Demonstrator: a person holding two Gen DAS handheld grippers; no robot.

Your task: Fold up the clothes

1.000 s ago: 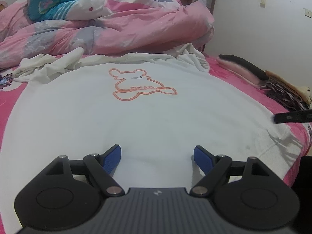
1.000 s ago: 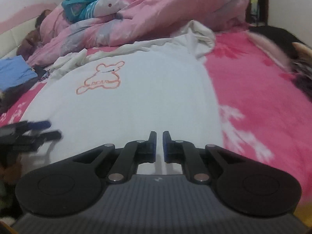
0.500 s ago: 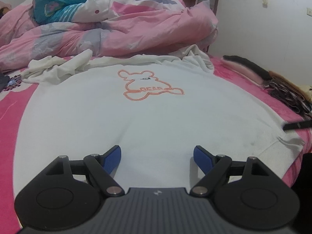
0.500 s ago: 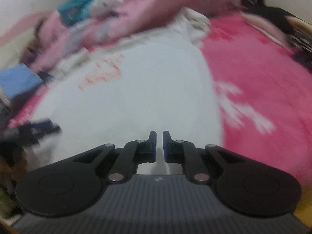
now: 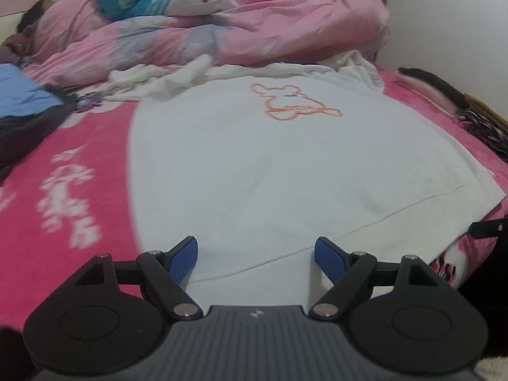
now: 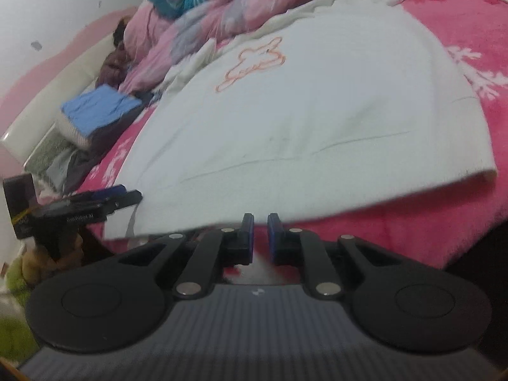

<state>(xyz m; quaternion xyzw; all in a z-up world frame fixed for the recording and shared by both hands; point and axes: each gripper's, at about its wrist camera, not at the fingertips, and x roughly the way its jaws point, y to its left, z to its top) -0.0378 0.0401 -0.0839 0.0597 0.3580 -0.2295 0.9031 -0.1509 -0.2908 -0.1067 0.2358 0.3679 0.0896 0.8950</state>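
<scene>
The white bear-print shirt (image 5: 270, 165) lies flat on the pink bedspread (image 5: 63, 190), hem nearest, with the left gripper (image 5: 256, 255) spread wide over the hem at six o'clock and the right gripper (image 6: 260, 235) nearly closed on nothing just short of it, so a hem grasp seems likeliest next.

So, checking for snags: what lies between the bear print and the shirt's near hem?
Only bare white shirt between the bear print and the hem, in both wrist views.

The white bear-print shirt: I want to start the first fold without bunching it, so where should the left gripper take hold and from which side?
Grip the white shirt at its near hem, coming in low from the bed's near edge. The hem is a free, flat edge lying right between the open left gripper fingers, so they could probably slide over it.
</scene>
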